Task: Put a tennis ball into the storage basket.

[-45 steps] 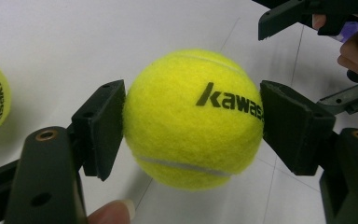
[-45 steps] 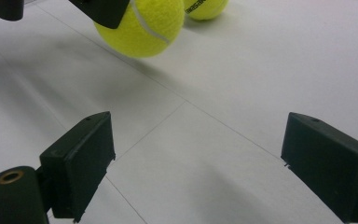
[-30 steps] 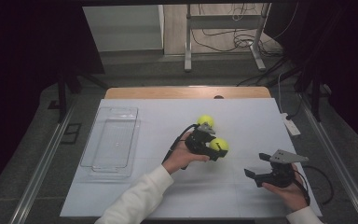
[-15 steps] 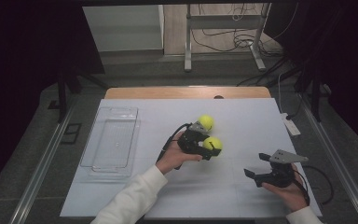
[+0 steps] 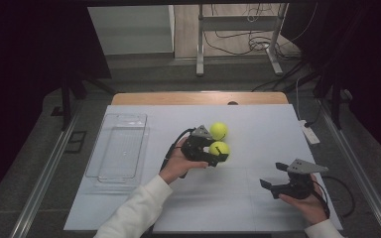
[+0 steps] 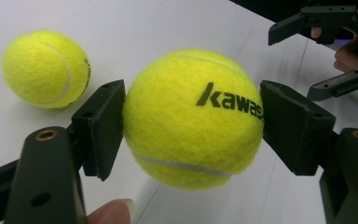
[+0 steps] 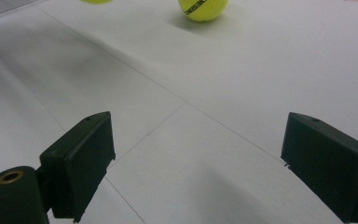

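1. We see our left gripper (image 6: 193,116) clamped on a tennis ball (image 6: 193,119), lifted just off the white table (image 5: 258,208); black lettering reads "kawas", then is cut off.
2. A second ball (image 5: 219,131) lies just beside it; its print is unreadable.
3. Our right gripper (image 7: 196,163) hovers empty, jaws wide apart.

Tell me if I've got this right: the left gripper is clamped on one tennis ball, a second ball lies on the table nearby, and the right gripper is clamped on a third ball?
Not quite. The right gripper holds nothing: the right gripper view shows its jaws wide apart over the bare table. The rest stands: the left gripper is clamped on one tennis ball, and the second ball lies nearby.
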{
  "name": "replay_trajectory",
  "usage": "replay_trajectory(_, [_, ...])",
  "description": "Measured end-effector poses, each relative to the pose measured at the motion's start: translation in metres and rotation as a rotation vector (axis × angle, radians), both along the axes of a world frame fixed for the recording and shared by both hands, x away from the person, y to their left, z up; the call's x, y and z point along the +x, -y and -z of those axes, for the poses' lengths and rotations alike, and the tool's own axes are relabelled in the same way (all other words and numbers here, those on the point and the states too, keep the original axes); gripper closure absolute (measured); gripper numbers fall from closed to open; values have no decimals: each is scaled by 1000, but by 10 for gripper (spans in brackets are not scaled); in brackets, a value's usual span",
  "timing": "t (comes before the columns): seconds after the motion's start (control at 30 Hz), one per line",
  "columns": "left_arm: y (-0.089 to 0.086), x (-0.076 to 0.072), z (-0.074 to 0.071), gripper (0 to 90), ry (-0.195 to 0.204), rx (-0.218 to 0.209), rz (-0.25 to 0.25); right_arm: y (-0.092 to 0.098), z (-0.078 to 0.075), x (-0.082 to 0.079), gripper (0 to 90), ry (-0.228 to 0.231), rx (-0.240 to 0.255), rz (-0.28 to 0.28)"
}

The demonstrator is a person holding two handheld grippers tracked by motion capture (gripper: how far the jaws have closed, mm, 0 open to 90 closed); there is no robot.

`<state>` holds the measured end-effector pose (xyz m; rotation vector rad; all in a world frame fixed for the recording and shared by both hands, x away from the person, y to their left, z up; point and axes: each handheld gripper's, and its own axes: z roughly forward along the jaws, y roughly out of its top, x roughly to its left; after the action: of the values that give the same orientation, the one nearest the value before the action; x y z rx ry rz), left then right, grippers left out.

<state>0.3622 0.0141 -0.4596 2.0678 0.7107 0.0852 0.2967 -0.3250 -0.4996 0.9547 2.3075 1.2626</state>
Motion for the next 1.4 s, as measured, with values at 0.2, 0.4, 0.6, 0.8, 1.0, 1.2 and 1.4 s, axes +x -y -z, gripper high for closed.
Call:
replay_trajectory(0.2, [-8, 0, -4, 270, 8, -11, -18, 0, 0, 0, 99, -1, 1, 2])
replay_trajectory(0.4, [-14, 1, -7, 270, 17, -19, -31, 0, 0, 0, 99, -1, 2, 1])
replay_trajectory(0.6, [-19, 2, -9, 270, 21, -24, -46, 0, 0, 0, 98, 0, 2, 1])
replay_trajectory(0.8, [-22, 2, -12, 270, 27, -28, -59, 0, 0, 0, 98, 0, 2, 2])
replay_trajectory(1.0, [-28, 3, -15, 270, 34, -41, -73, 0, 0, -1, 98, 0, 1, 1])
replay_trajectory(1.2, [-34, 4, -19, 270, 40, -42, -93, 0, -1, -1, 99, 1, 2, 0])
replay_trajectory(1.4, [-42, 4, -23, 270, 49, -56, -111, 0, -1, -1, 99, 2, 4, 1])
